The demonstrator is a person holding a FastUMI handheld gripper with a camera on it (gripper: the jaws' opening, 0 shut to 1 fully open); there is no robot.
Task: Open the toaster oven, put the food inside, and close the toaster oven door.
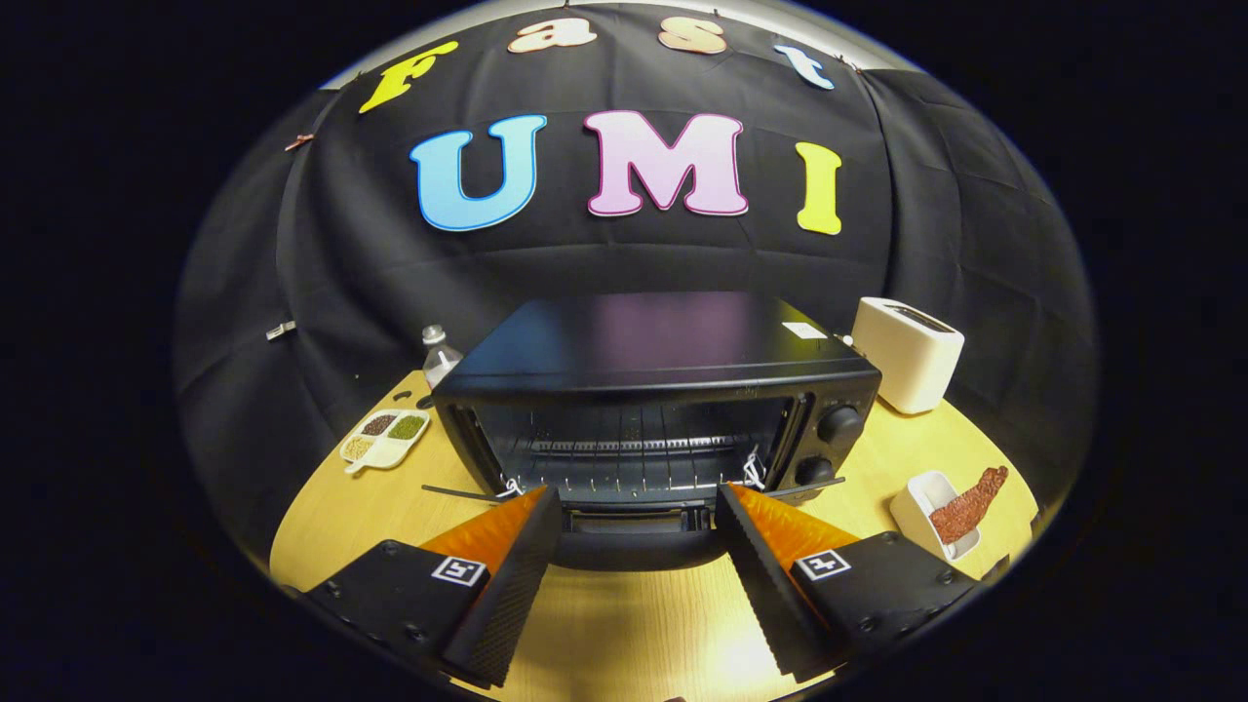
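Gripper view had the toaster oven (653, 390) door down at centre, gripper (639, 507) spread wide and empty, so fetching the food (967, 505) lower right looked next.

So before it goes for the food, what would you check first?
1. Toaster oven door down, cavity open: ok.
2. Rack inside bare, room for food: ok.
3. Gripper open, nothing between its fingers: ok.
4. Food lying in the white dish, off to the right of the fingers: ok.
5. Food loose enough to lift cleanly: cannot tell.
6. White toaster standing apart from the dish: ok.
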